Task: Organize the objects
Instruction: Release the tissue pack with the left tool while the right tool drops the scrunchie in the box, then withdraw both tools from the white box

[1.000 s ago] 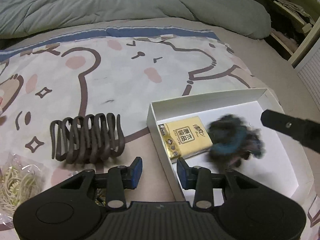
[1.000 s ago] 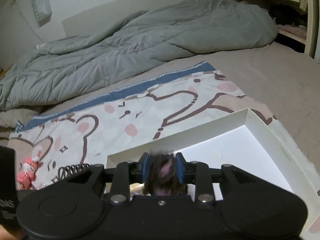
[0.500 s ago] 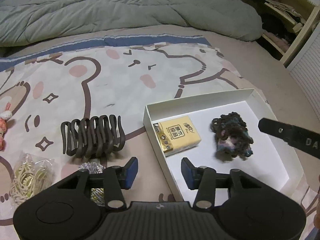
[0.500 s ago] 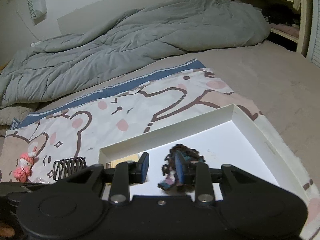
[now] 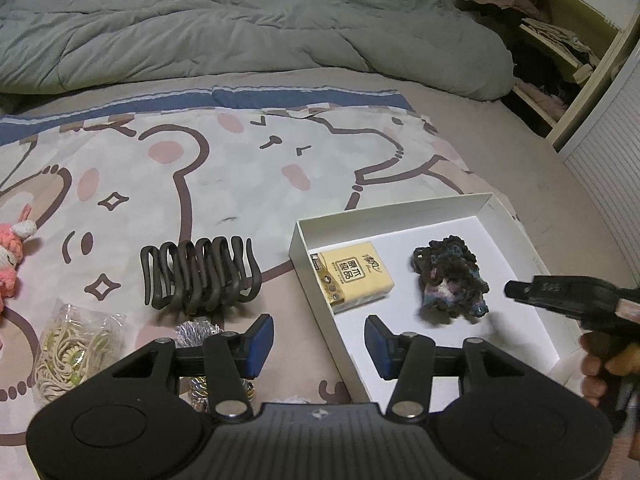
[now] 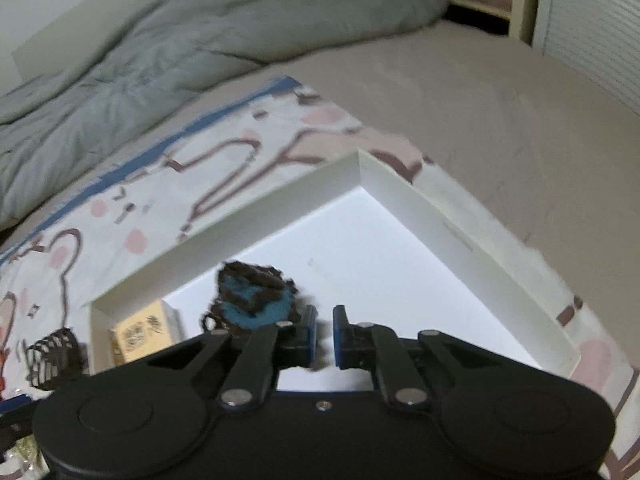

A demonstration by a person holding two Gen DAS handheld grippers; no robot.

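A white box (image 5: 516, 224) lies on the bed sheet. In it are a yellow tissue pack (image 5: 352, 276) and a dark blue-purple scrunchie (image 5: 450, 276). My left gripper (image 5: 318, 338) is open and empty, straddling the box's left wall. A dark hair claw clip (image 5: 200, 276) lies left of the box. My right gripper (image 6: 325, 338) is nearly shut and empty, just right of the scrunchie (image 6: 252, 300); it also shows in the left wrist view (image 5: 568, 290). The box rim (image 6: 400, 188) and tissue pack (image 6: 140, 334) show in the right wrist view.
A bag of rubber bands (image 5: 72, 348), a silver foil item (image 5: 196, 330) and a pink knitted toy (image 5: 12, 252) lie on the cartoon sheet left of the box. A grey duvet (image 5: 240, 20) is bunched at the back. Shelves (image 5: 560, 60) stand at the right.
The right gripper let go of the scrunchie, which now lies in the box. It then pulled back to the right and its jaws closed. The left gripper stayed open and drew back slightly.
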